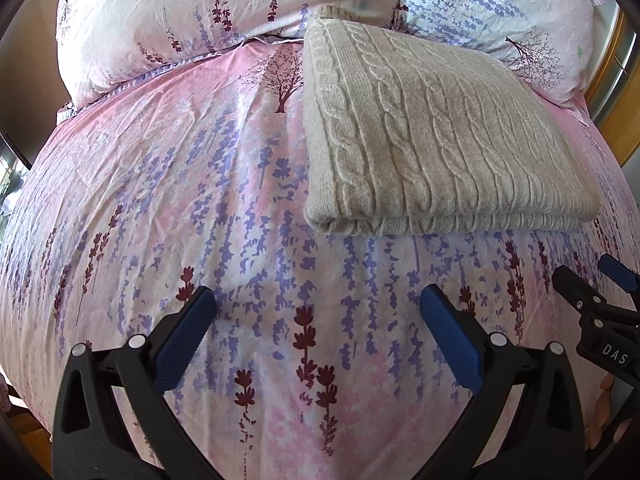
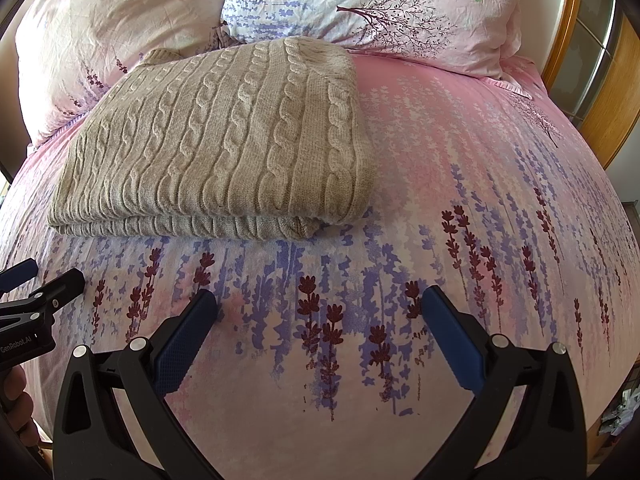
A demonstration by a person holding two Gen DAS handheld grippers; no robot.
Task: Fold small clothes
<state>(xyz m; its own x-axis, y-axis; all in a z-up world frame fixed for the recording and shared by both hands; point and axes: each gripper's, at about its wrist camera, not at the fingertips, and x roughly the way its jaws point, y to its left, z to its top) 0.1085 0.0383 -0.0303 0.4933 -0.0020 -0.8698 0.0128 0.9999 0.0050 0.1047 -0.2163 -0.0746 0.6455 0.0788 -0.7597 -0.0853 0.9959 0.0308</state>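
Note:
A beige cable-knit sweater [image 1: 432,140] lies folded into a flat rectangle on the pink floral bed cover [image 1: 180,200]; it also shows in the right wrist view [image 2: 224,140]. My left gripper [image 1: 318,300] is open and empty, above the cover in front of the sweater's near edge and apart from it. My right gripper [image 2: 319,300] is open and empty, likewise in front of the sweater. The right gripper shows at the left wrist view's right edge [image 1: 592,280]. The left gripper shows at the right wrist view's left edge [image 2: 44,276].
Two floral pillows [image 1: 160,20] [image 1: 520,12] lie at the head of the bed behind the sweater. A wooden frame with glass [image 2: 588,60] stands at the right. The bed's edges fall away at the left and right.

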